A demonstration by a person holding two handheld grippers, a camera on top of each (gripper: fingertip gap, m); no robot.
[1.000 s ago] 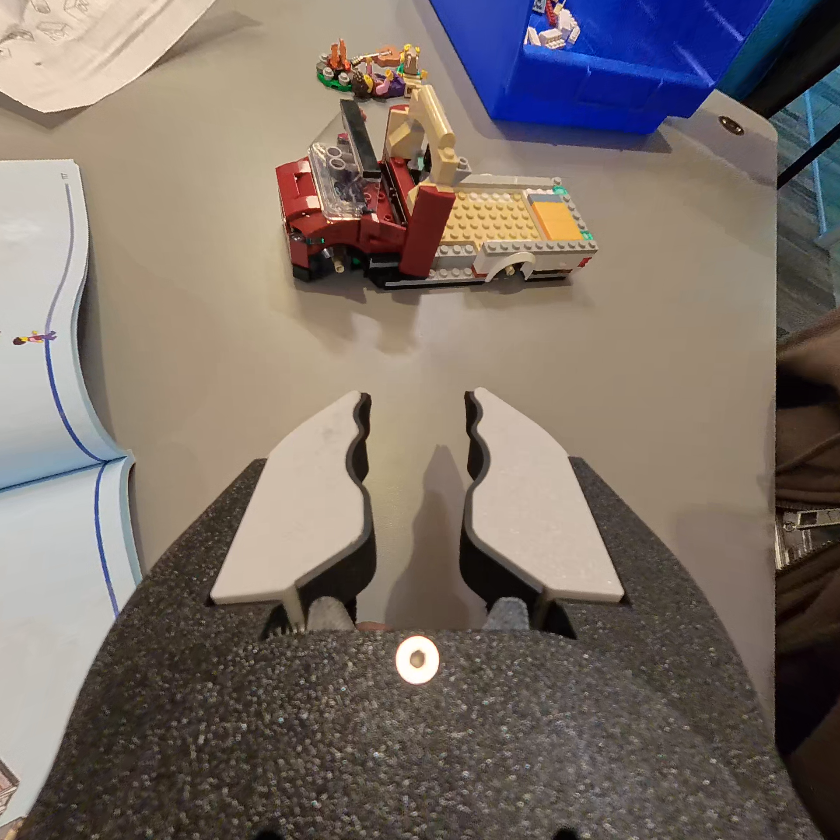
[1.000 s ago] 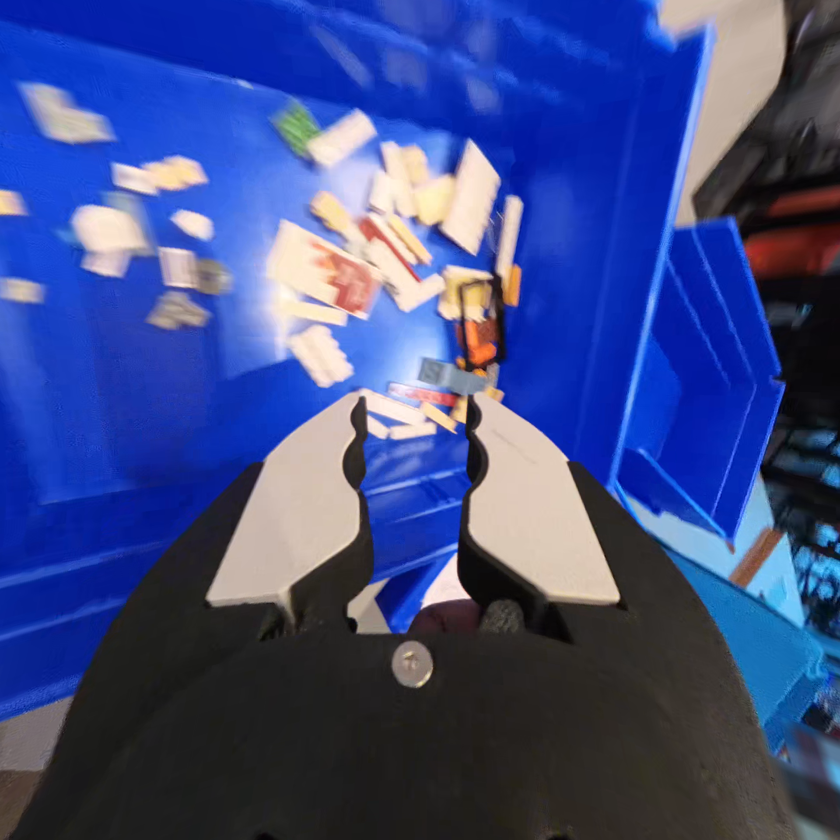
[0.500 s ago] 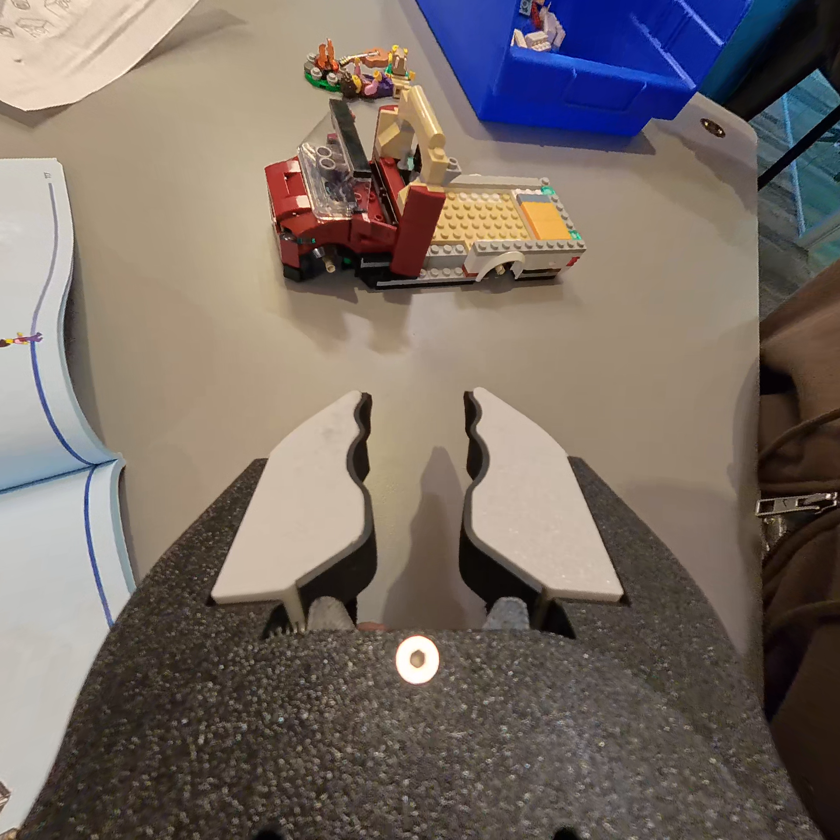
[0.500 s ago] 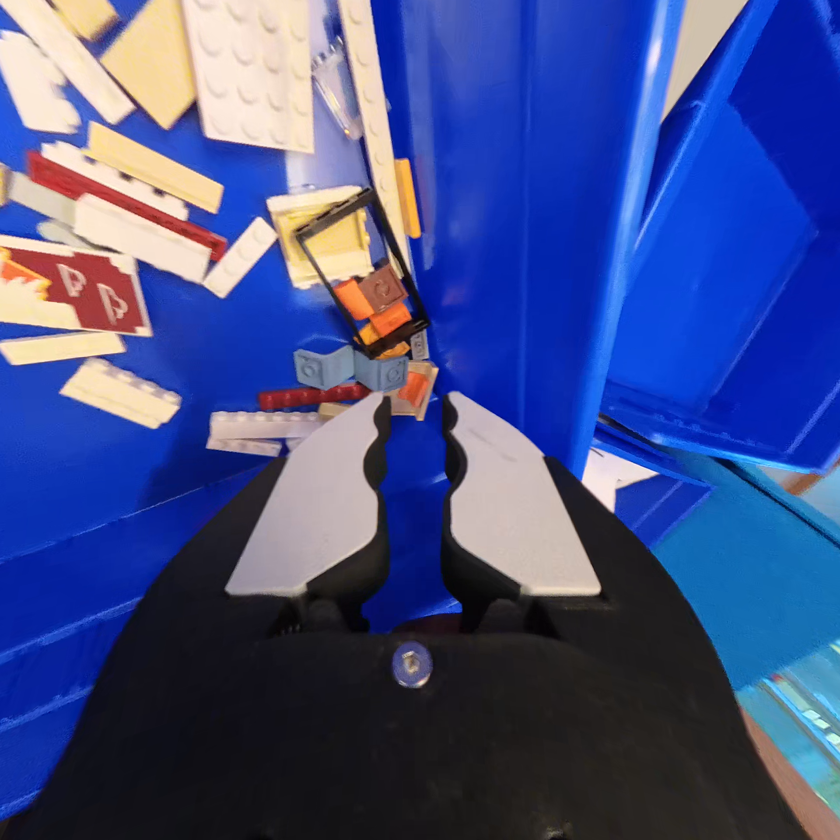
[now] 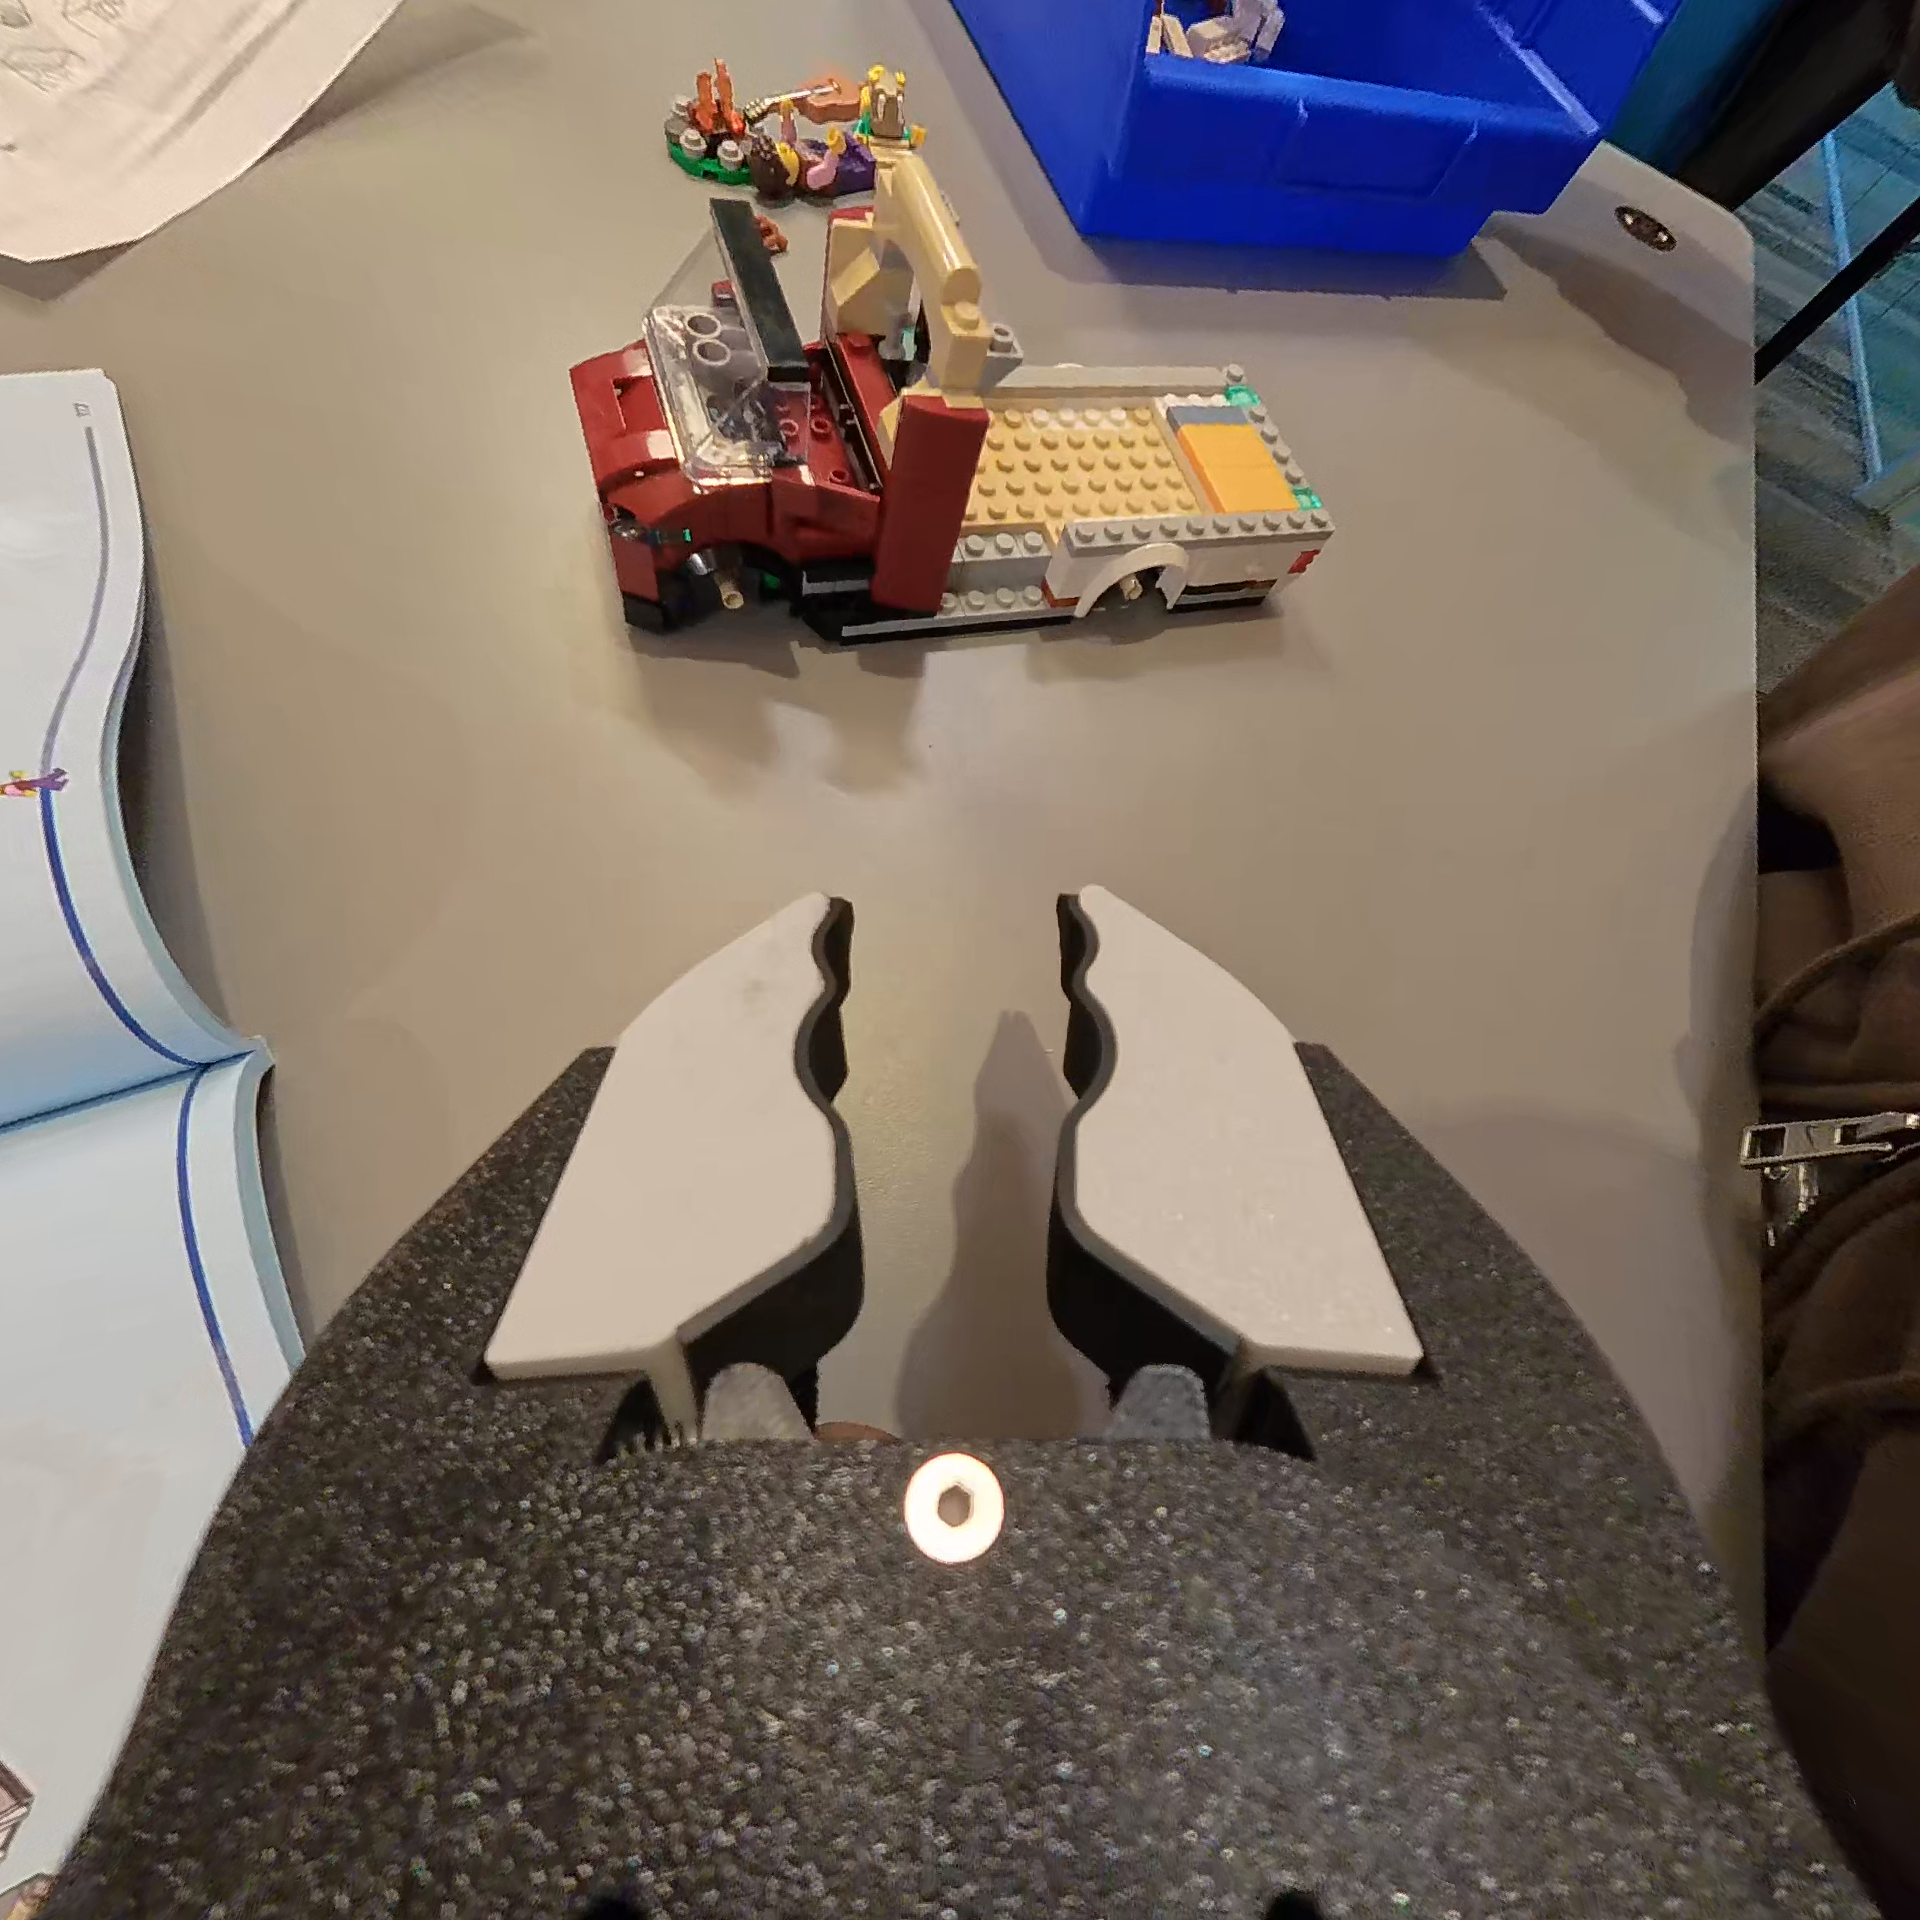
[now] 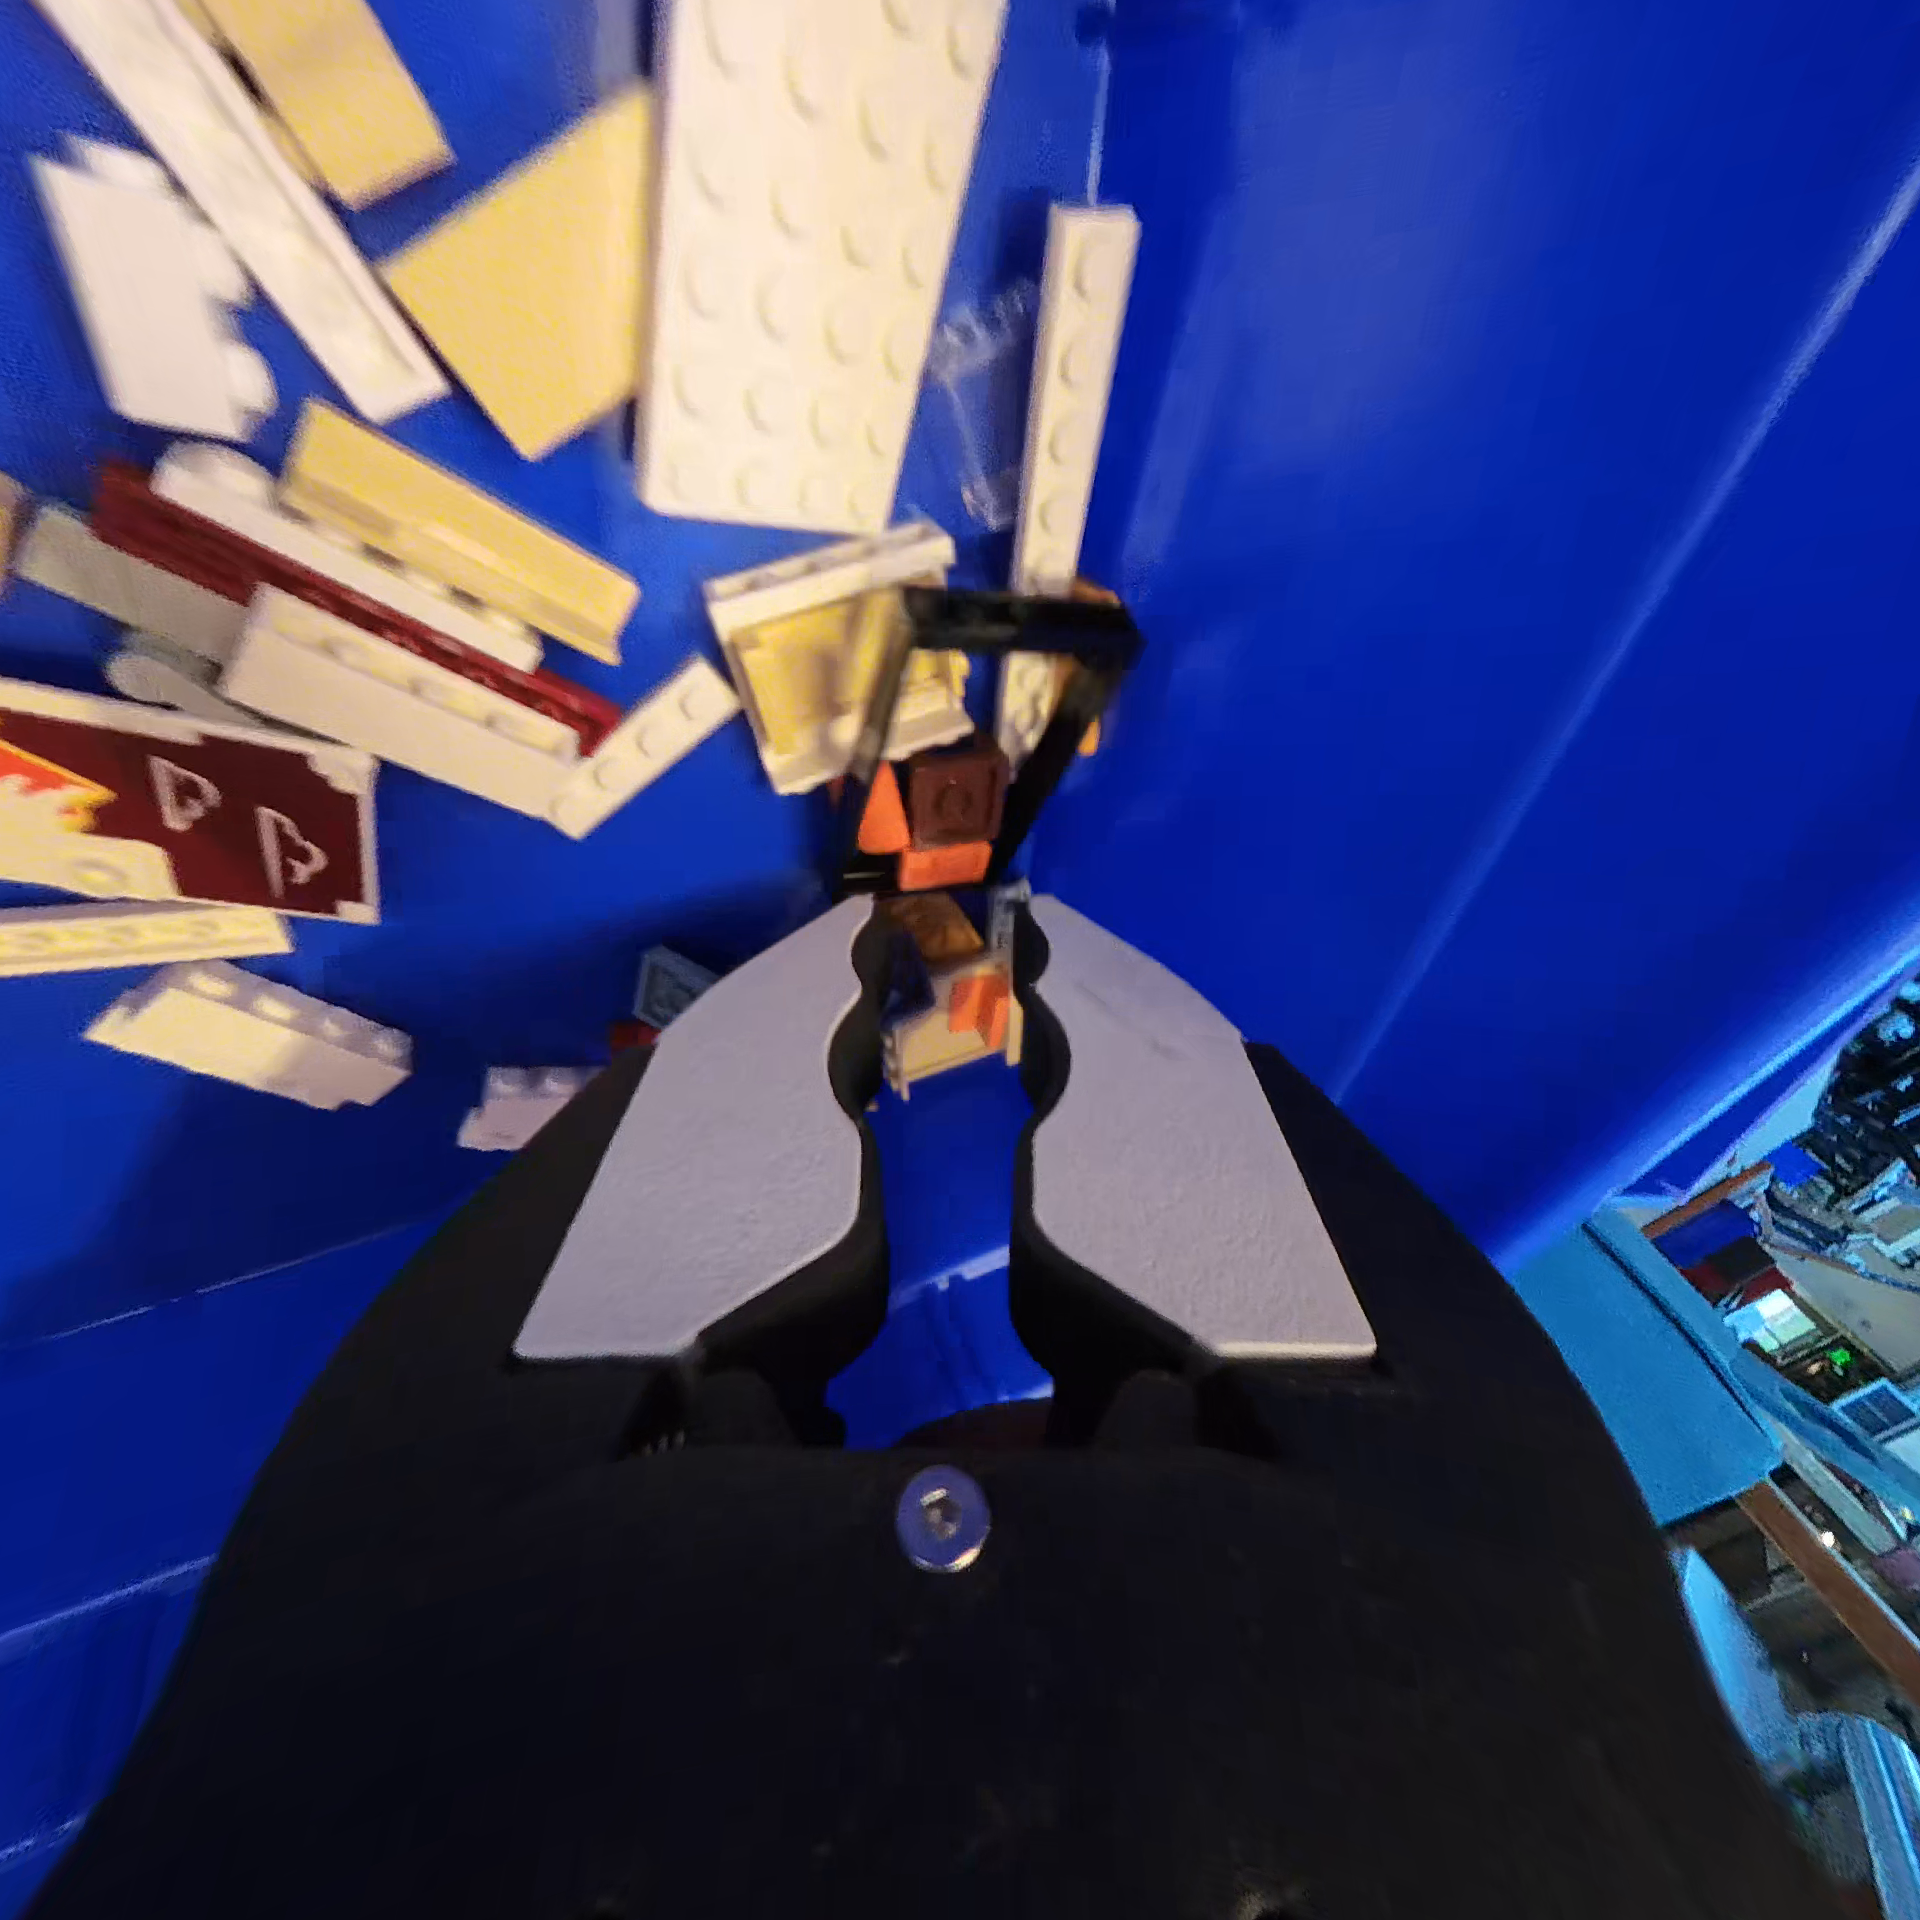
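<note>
At the far left of the left wrist view an open instruction booklet (image 5: 73, 935) with pale blue pages lies on the grey table (image 5: 520, 831), and a printed white sheet (image 5: 125, 94) lies at the far left corner; the left gripper (image 5: 954, 914) hangs low over bare table at the near middle, its two grey fingers standing wide apart with only tabletop between them, so it holds nothing. Beyond it, well apart, sits a half-built brick truck (image 5: 935, 488): dark red cab at its left with a clear windscreen piece and a black bar tilted up, a tan arch rising behind, a tan studded flatbed running right to an orange tile, white and grey sides with a wheel arch; just beyond the truck is a small green-based cluster of tiny coloured figures (image 5: 800, 125); at the far right stands a blue bin (image 5: 1299, 135) with loose pieces inside, and a brown garment with a zip pull (image 5: 1829, 1143) shows past the table's right edge.

In the right wrist view the right gripper (image 6: 940, 935) is deep inside a blue bin (image 6: 1455, 520), near its right wall; white, cream and dark red plates (image 6: 810, 260) are scattered at left and far; the fingers stand narrow, with a small cream and orange brick piece (image 6: 961, 1013) between them, though blur hides whether the pads press on it; just beyond the tips lie a black frame (image 6: 1018, 623), a brown stud brick (image 6: 951, 800) and orange pieces.
</note>
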